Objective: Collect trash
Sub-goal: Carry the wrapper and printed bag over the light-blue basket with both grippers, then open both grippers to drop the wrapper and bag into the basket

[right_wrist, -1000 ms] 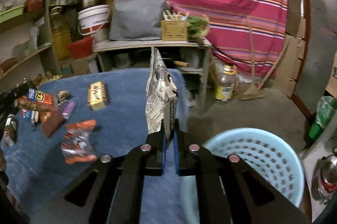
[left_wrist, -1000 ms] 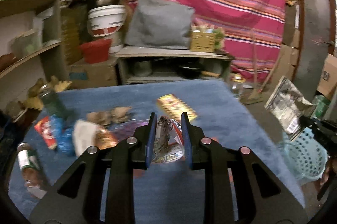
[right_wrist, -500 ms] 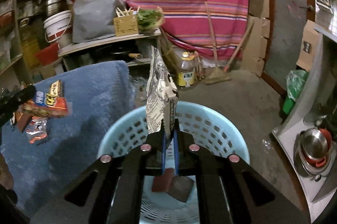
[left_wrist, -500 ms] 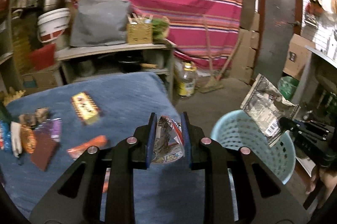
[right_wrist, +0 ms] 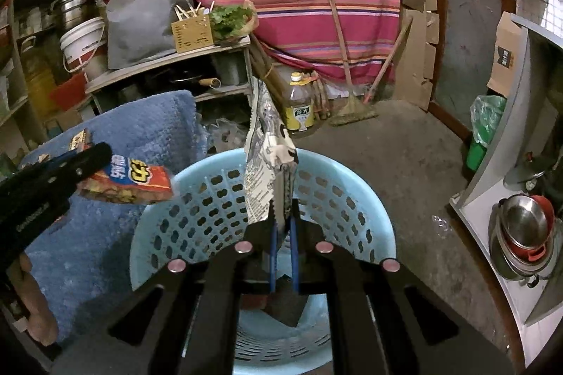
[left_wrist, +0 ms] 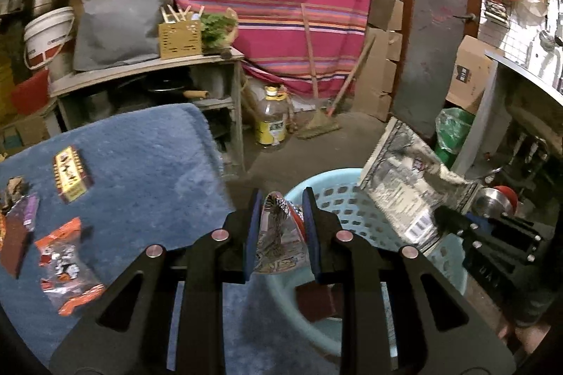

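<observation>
My left gripper point(left_wrist: 280, 199) is shut on a red and blue snack wrapper point(left_wrist: 279, 234) and holds it at the near rim of the light blue basket point(left_wrist: 355, 199). From the right wrist view the same wrapper point(right_wrist: 130, 185) hangs at the basket's left rim. My right gripper point(right_wrist: 283, 216) is shut on a silver, black and white wrapper point(right_wrist: 264, 160), upright above the basket point(right_wrist: 352, 199). That wrapper also shows in the left wrist view point(left_wrist: 404, 185). Dark wrappers point(right_wrist: 285, 308) lie in the basket's bottom.
The blue-covered table point(left_wrist: 140, 170) holds a yellow packet point(left_wrist: 72, 177), an orange wrapper point(left_wrist: 67, 266) and more trash at the left edge. An oil bottle point(right_wrist: 302, 111), a broom point(right_wrist: 352, 107), a shelf unit point(left_wrist: 147, 75) and a metal counter with pots point(right_wrist: 524, 227) stand around.
Both grippers have swung right from the table to over the basket, each still holding its wrapper. The right one's jaws now stand slightly wider on its wrapper.
</observation>
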Available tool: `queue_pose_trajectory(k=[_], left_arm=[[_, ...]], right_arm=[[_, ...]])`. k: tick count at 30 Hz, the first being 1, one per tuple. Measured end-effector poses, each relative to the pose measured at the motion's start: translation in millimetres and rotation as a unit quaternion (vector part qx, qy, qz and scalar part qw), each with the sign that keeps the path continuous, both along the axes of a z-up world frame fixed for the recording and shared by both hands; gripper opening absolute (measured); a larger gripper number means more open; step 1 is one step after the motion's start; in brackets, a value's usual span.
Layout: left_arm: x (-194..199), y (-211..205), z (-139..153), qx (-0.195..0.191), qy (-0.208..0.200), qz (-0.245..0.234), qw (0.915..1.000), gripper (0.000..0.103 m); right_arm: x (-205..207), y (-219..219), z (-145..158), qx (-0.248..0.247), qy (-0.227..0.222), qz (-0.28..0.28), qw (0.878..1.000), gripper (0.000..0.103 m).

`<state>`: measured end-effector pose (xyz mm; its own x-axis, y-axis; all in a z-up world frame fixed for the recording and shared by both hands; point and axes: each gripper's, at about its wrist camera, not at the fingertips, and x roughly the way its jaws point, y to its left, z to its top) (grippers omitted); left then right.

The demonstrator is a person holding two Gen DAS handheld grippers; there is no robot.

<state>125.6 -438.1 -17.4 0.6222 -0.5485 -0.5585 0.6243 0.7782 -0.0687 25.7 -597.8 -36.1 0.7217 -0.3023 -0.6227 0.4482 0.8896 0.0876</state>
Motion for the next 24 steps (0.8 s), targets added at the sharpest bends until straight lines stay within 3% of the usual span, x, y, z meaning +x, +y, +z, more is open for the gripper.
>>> queue_pose_trajectory(k=[8, 14, 24], left_arm=[[5.3, -17.4, -6.9, -0.005, 0.025, -0.024, 0.9994, 0.023], [8.3, -10.6, -10.4, 0.0, 0.025, -0.019, 0.9995, 0.03], [7.5, 51.1, 11.8, -0.004, -0.019, 0.04, 0.999, 0.074]], right_arm=[[-1.5, -5.0, -2.6, 0.007, 0.003, -0.007, 1.0, 0.006], [3.5, -3.1, -7.3, 0.007, 0.013, -0.004, 1.0, 0.006], [15.3, 8.5, -12.6, -0.015, 0.043, -0.009, 0.999, 0.007]])
